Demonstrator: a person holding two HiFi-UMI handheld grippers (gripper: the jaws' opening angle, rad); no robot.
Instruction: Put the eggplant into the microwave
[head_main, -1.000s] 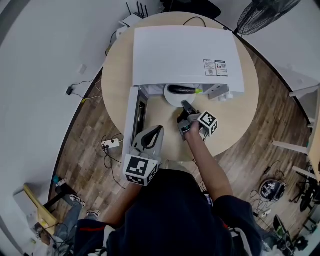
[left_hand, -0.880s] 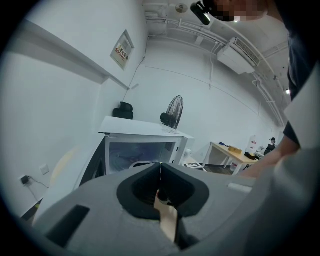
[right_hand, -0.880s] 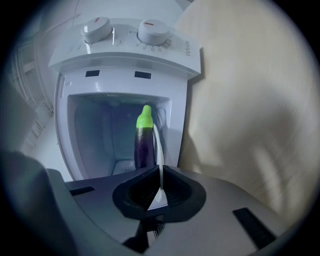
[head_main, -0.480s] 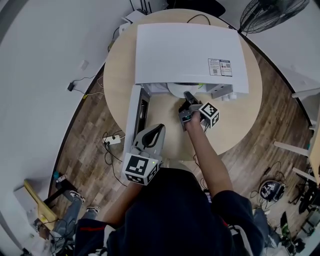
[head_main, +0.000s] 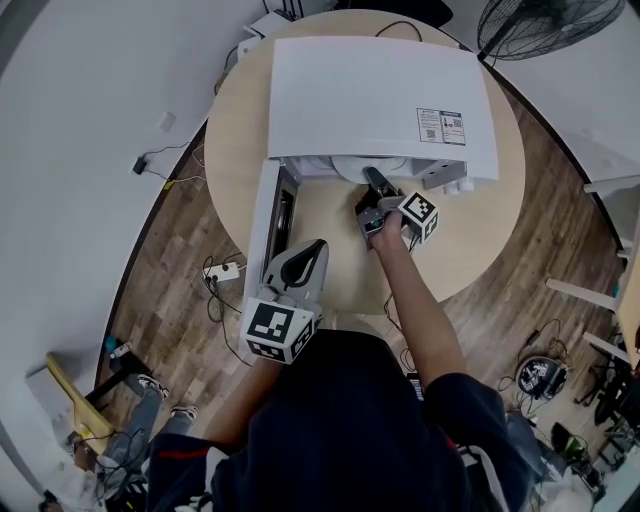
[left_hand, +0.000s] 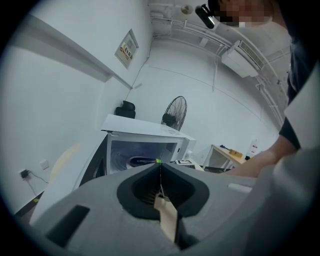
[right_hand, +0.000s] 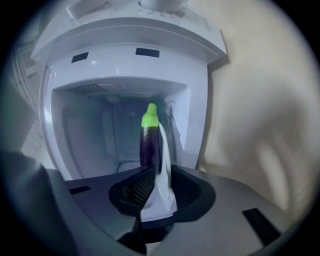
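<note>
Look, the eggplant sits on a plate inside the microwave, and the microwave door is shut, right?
Not quite. The door is open, not shut. In the head view it swings out at the left of the microwave. The rest is right: the right gripper view shows the eggplant on a white plate inside.

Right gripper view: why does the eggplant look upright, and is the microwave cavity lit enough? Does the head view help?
Right gripper view: the picture is rolled sideways, so the dark purple, green-tipped eggplant looks upright; the cavity of the white microwave is evenly lit, bluish, the eggplant sharp; the beige tabletop is soft, the corners dark. Head view: the microwave's top hides the cavity.
</note>
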